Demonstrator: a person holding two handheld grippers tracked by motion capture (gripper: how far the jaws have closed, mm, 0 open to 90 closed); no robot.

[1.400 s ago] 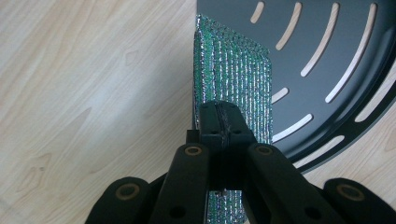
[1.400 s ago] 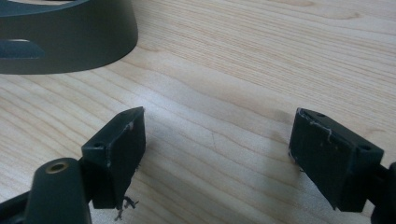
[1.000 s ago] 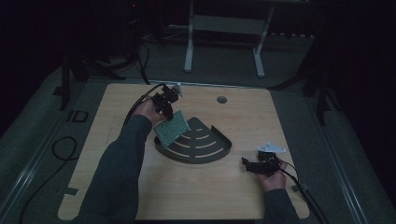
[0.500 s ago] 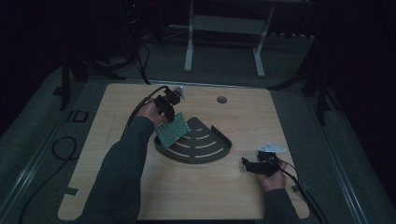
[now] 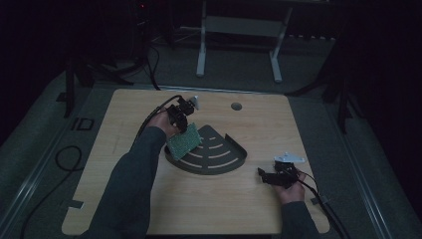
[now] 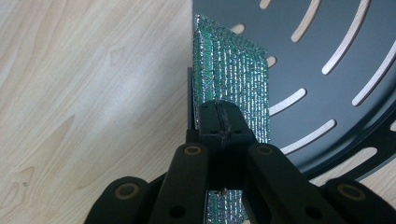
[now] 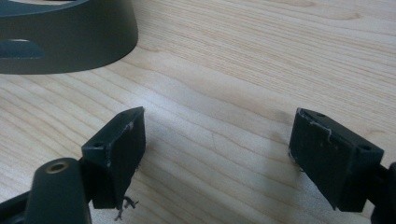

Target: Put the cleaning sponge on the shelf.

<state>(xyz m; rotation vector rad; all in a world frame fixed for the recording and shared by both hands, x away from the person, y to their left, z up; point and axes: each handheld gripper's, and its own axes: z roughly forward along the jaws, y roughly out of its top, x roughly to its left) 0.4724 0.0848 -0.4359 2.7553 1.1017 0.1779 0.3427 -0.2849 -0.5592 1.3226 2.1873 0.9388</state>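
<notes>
Dim floor and the legs of a metal stand surround a pale wooden table (image 5: 149, 209), its grain plain in both gripper views. Near its middle lies a dark fan-shaped tray (image 5: 219, 154), matte, with curved slots through its floor and a low raised rim along its arc.

At the tray's left edge the left gripper (image 6: 219, 122) is clenched on a green circuit board (image 6: 233, 88), its jaws pinching one end edge. The board stands tilted, its lower end at the tray's straight side (whether it touches the tray floor I cannot tell). Its face glitters with fine rows of silvery solder points, so it looks like perforated prototype board: thin, flat, rigid and probably very light. I judge it stiff enough to be carried by one edge, though the bumpy face could slip or scratch under hard pads; a grip on the bare margin seems safest.

The right gripper (image 7: 217, 156) rests low near the table's right front, jaws spread wide over bare wood, grasping nothing.
</notes>
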